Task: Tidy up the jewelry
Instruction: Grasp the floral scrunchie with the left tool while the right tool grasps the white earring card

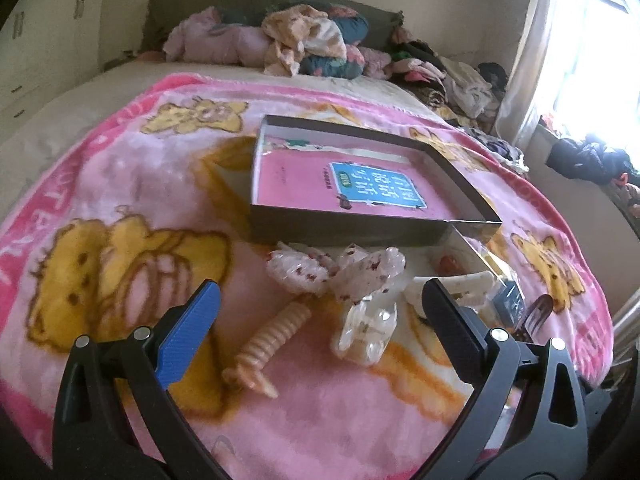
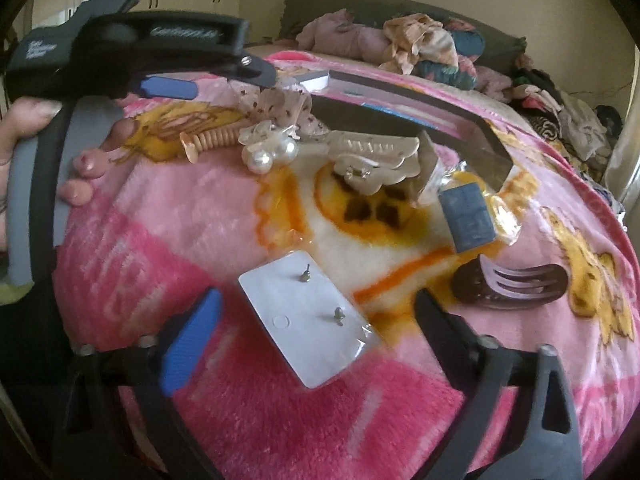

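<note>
In the left wrist view my left gripper is open over hair accessories on a pink blanket. Between its fingers lie a peach ribbed clip and a clear pearl clip. Just beyond them are a dotted bow and a dark open box holding a pink book. In the right wrist view my right gripper is open. A white earring card with two studs lies between its fingers, untouched by either pad. The left gripper shows at upper left, held by a hand.
A cream claw clip, a blue-grey packet and a brown claw clip lie to the right of the card. Piled clothes fill the head of the bed. A bright window is at the right.
</note>
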`<state>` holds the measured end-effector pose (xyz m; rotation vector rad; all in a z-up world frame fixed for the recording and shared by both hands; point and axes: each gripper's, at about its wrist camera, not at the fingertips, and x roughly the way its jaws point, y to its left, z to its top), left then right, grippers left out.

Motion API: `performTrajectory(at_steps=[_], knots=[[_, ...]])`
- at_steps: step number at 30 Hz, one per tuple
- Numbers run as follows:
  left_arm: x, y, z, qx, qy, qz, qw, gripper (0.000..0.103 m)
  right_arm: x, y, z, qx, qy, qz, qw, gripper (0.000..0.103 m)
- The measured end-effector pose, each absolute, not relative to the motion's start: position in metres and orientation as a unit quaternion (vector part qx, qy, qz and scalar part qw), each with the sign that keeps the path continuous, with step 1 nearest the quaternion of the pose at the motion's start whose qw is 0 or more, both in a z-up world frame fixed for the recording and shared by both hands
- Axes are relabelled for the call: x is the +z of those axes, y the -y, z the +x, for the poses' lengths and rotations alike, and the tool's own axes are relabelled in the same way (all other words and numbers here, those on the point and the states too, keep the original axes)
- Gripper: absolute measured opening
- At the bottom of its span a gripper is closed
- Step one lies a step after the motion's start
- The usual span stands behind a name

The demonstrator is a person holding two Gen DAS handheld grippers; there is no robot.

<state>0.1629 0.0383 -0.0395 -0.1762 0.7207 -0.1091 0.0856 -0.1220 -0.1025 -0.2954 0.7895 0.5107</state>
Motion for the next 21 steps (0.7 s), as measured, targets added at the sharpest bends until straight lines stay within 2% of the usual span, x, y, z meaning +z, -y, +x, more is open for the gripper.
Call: performTrajectory(at_steps=[3,5,6,7,11,13,16,21], knots=[[-0.045,-0.035,0.174,-0.056,-0.364,-0.087,0.926,0.085,-0.103,0.123,0.086,0.255,-0.383,-0.137,0.877,0.066],[-0.048,-0.035,0.180,-0.058,-0.371,-0.089,0.923,0.080,-0.102,0.123,0.086,0.257,-0.380,-0.141,0.877,0.049],[-0.051,-0.034,0.185,-0.059,-0.377,-0.091,0.920,0.075,-0.102,0.124,0.086,0.259,-0.381,-0.140,0.877,0.045],[-0.053,-0.034,0.187,-0.061,-0.381,-0.093,0.918,0.069,-0.101,0.125,0.086,0.260,-0.381,-0.137,0.877,0.037],[-0.059,-0.033,0.193,-0.060,-0.391,-0.096,0.914,0.052,-0.096,0.133,0.089,0.261,-0.384,-0.118,0.878,0.034],[-0.059,-0.031,0.194,-0.063,-0.389,-0.093,0.914,0.034,-0.092,0.136,0.089,0.259,-0.380,-0.111,0.881,0.033],[-0.055,-0.029,0.194,-0.067,-0.381,-0.087,0.918,0.016,-0.085,0.141,0.091,0.259,-0.377,-0.096,0.884,0.033],[-0.039,-0.029,0.190,-0.087,-0.364,-0.092,0.923,0.008,-0.069,0.151,0.098,0.254,-0.364,-0.079,0.892,0.033]])
